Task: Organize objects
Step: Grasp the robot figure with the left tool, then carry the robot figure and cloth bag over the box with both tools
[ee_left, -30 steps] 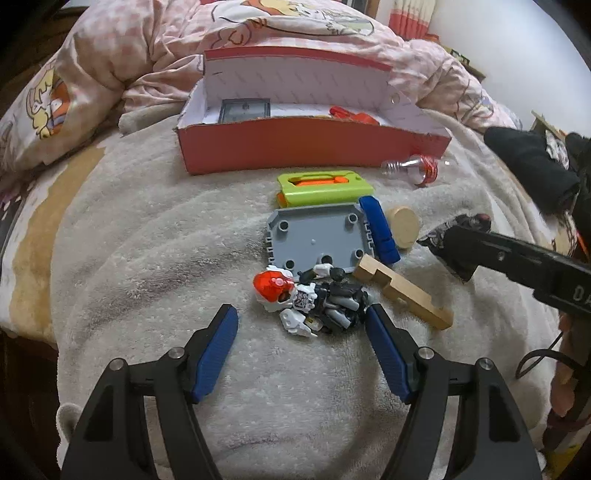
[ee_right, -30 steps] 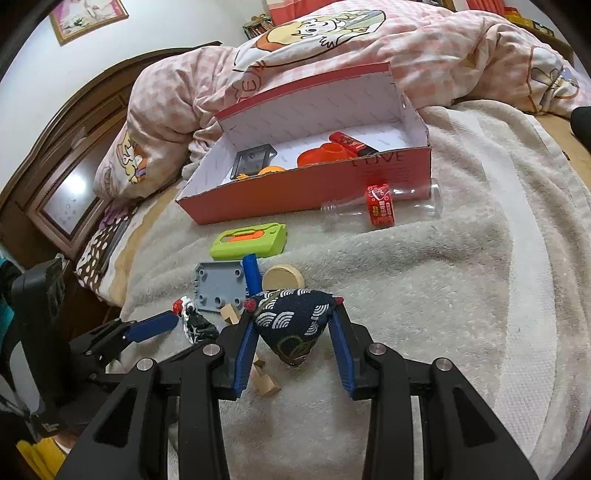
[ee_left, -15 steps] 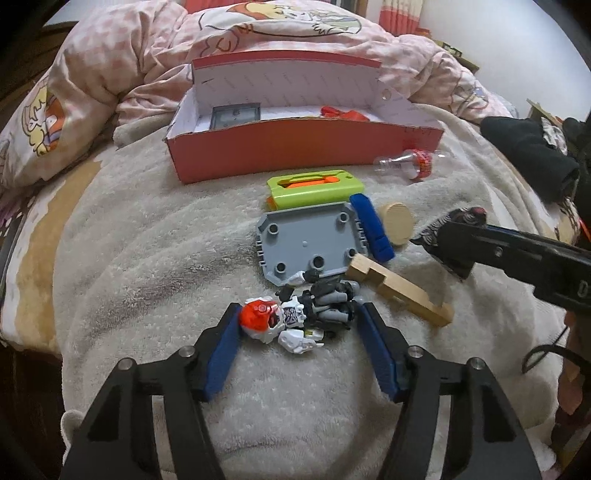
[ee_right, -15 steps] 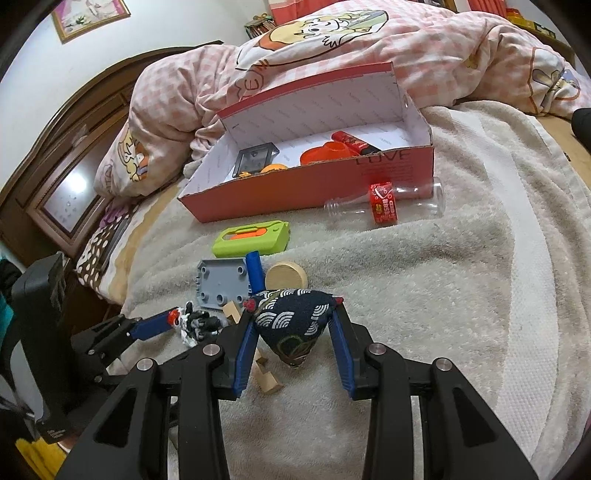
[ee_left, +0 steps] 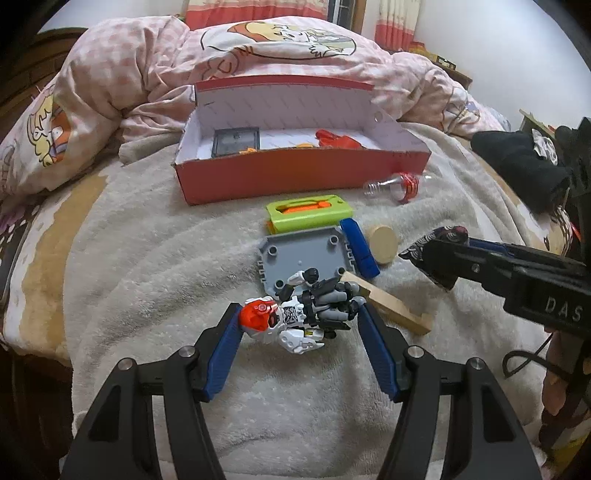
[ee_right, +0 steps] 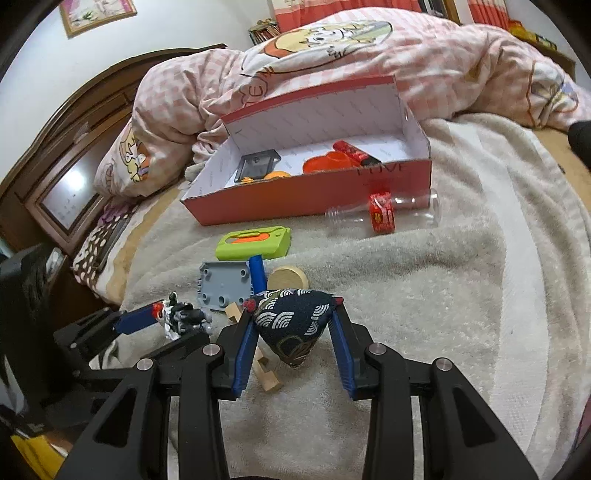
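A bedroom in a home.
A pink cartoon-print duvet (ee_right: 369,55) lies rumpled against a dark wooden headboard (ee_right: 85,122); a framed picture (ee_right: 98,14) hangs above.

Blanketed bed (ee_left: 147,258) (box (ee_left: 295,181), perhaps toys)

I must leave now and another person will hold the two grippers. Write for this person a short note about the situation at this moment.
Left gripper: open, fingers on either side of the toy robot figure on the blanket, not closed on it.
Right gripper: shut on the patterned navy beanbag, held above the blanket.
Done: a dark frame and orange pieces lie in the red box.
Left: robot figure, beanbag, gray plate, blue block, green case, wooden disc, wooden piece, bottle.
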The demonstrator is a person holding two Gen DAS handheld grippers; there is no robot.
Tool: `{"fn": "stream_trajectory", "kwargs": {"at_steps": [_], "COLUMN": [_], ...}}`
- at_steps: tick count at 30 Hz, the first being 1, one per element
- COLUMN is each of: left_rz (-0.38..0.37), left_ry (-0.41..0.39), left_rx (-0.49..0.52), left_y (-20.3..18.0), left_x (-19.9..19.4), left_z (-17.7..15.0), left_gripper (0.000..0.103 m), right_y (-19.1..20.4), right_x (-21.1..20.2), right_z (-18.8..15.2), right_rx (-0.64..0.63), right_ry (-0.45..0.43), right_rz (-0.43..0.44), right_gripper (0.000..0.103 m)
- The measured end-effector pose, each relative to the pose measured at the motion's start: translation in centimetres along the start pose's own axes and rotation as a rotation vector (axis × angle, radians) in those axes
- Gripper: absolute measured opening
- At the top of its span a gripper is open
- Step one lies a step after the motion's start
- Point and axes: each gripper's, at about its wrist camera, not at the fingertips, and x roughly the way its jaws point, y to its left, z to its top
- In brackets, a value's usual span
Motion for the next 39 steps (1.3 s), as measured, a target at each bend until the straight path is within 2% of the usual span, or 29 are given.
{"fn": "stream_trajectory", "kwargs": {"at_steps": [15,19,23,27,31,39], "left_rz": [0.017,0.017,0.031,0.015,0.039,0.04], "left_ry": [-0.112,-0.126,-0.143,-0.136,-0.134,-0.095], "left_rx": [0.002,0.008,0.008,-0.01,-0.015,-0.072], "left_y": [0.6,0.7,0.7,1.0,1.1,2.5], "left_x": [-2.2,-2.2,-1.9,-1.2,0.0,4.1], "left_z": [6.4,8.3,9.9,11.6,13.1,15.6], "left_gripper": [0.064,0.064,0.064,0.064,0.064,0.064], "right_y": [1.8,1.9,1.9,1.4,0.8,0.1], "right_x": [-1.8,-2.0,-1.9,-1.3,-0.1,3.7], "right_z": [3.8,5.5,7.3,9.4,11.5,13.6], "right_rx": [-0.122,-0.138,-0.148,-0.141,-0.135,-0.155], "right_ry": [0.001,0.007,-0.018,-0.038,-0.054,-0.046], "right_rz": [-0.058,-0.039,-0.062,-0.076,-0.101,-0.133], "right_gripper": [0.039,0.039,0.039,0.039,0.039,0.039]}}
